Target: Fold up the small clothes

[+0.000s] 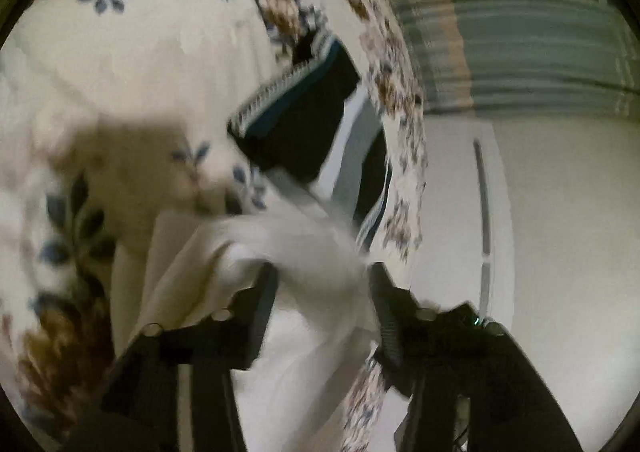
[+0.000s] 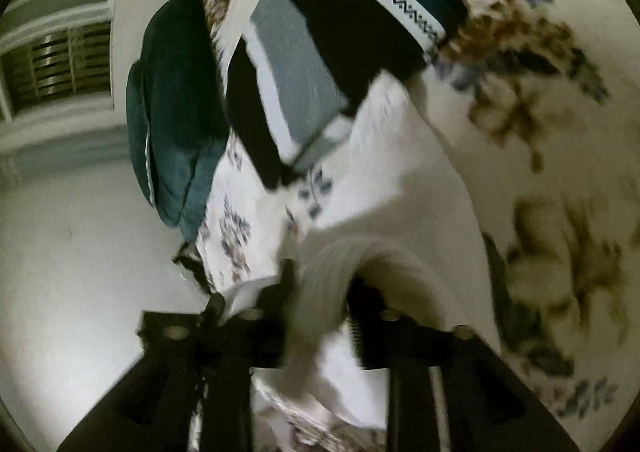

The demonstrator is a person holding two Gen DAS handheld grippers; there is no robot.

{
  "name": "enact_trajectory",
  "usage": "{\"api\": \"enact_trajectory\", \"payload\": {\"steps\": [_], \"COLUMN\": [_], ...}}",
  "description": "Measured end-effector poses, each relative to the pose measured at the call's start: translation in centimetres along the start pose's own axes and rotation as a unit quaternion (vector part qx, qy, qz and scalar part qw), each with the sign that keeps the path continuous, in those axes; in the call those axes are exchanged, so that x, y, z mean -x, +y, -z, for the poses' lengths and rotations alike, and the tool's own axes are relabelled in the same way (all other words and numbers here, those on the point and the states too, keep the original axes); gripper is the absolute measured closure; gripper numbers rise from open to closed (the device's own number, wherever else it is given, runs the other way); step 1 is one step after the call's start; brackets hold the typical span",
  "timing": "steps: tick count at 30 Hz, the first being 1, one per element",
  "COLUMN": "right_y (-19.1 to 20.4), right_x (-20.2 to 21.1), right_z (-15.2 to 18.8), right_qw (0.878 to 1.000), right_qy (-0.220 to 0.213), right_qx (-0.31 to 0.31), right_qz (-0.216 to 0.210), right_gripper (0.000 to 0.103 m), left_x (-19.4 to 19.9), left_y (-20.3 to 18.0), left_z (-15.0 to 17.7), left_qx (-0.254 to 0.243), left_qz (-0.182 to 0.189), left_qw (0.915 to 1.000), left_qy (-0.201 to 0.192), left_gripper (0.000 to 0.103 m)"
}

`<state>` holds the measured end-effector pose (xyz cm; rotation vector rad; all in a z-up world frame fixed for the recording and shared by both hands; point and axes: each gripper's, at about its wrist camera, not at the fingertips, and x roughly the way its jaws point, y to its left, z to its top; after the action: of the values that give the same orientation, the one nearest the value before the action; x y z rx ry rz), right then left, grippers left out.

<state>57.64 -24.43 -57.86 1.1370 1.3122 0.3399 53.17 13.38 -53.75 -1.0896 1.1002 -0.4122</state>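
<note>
We lift a white garment (image 1: 280, 252) above the floral bed (image 1: 132, 64), left gripper (image 1: 320, 272) and right gripper (image 2: 320, 280) jaws each pinching it, beside folded dark clothes (image 2: 352, 32); folding seems unfinished.

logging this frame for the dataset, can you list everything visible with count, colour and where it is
white garment: one, white, between the fingers of both grippers, over the bedspread's edge
folded clothes: a stack; count unclear, black, teal and grey with a white zigzag band, on the bedspread beyond the garment
teal cushion: one, dark teal, at the bedspread's edge
floral bedspread: one, cream with blue and brown flowers, under everything
left gripper: one, black, fingers apart around white cloth
right gripper: one, black, white cloth between fingers
</note>
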Motion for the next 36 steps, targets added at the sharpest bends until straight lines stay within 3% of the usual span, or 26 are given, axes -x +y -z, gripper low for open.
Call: {"api": "enact_trajectory", "payload": {"steps": [1,2,4,6,10,12,13,14,16,21,26,30,32,33,35,36], "right_y": [0.2,0.3,0.5,0.5,-0.3,-1.0,-1.4,-1.9,-2.7,-1.2,1.2,0.5,-0.8,-1.3,-2.3,-3.0], "right_x": [0.2,0.5,1.5,2.6,2.6,1.6,1.1,0.3,-0.9,0.1,2.7,0.4,-1.1,-1.1,0.0,0.9], "right_z": [-0.9,-1.4,-2.2,-2.2,-1.1,-0.5,-0.3,-0.2,-0.1,-0.1,-0.4,-2.5,-3.1,-3.0,-1.6,-0.5], "right_qw": [1.000,1.000,0.999,0.998,0.989,0.985,0.983,0.982,0.979,0.971,0.964,0.960,0.962,0.964,0.968,0.969], "right_qy": [-0.014,-0.027,-0.042,-0.052,-0.040,-0.020,-0.013,-0.006,0.000,-0.049,-0.097,-0.076,-0.033,-0.016,0.003,0.016], "right_qx": [-0.003,-0.001,0.010,0.033,0.081,0.100,0.103,0.104,0.113,0.146,0.160,0.145,0.132,0.125,0.129,0.136], "right_qz": [-0.004,-0.002,0.001,0.033,0.115,0.142,0.150,0.159,0.171,0.185,0.186,0.228,0.237,0.234,0.217,0.206], "right_gripper": [0.047,0.045,0.045,0.045,0.045,0.045,0.046,0.051,0.098,0.099,0.100,0.099,0.098,0.094,0.079,0.061], "left_x": [0.4,0.9,1.8,1.7,-1.8,-3.6,-4.6,-5.0,-4.5,-0.9,-1.5,-3.2,-2.1,-1.2,1.4,2.5], "left_y": [0.2,0.5,0.6,0.1,-0.7,-0.4,-0.1,0.1,-0.1,-0.7,1.4,3.6,3.6,3.5,3.9,4.3], "left_z": [-0.6,-1.2,-1.4,-1.1,1.0,1.8,2.1,2.1,2.1,1.3,-1.1,-2.1,-1.1,-0.4,2.4,3.8], "left_qx": [0.006,0.010,-0.007,-0.050,-0.174,-0.203,-0.218,-0.221,-0.224,-0.197,-0.165,-0.118,-0.114,-0.117,-0.114,-0.111], "left_qz": [0.007,0.007,-0.014,-0.054,-0.164,-0.204,-0.217,-0.227,-0.217,-0.183,-0.200,-0.188,-0.163,-0.156,-0.127,-0.126], "left_qw": [0.9999,0.9998,0.9993,0.9969,0.9702,0.9562,0.9500,0.9466,0.9492,0.9632,0.9658,0.9742,0.9785,0.9792,0.9837,0.9842], "left_qy": [-0.009,-0.017,-0.034,-0.028,0.035,0.054,0.057,0.058,0.041,-0.001,-0.006,0.040,0.055,0.055,0.056,0.056], "left_gripper": [0.054,0.051,0.046,0.046,0.046,0.056,0.095,0.097,0.097,0.097,0.097,0.093,0.083,0.080,0.059,0.054]}}
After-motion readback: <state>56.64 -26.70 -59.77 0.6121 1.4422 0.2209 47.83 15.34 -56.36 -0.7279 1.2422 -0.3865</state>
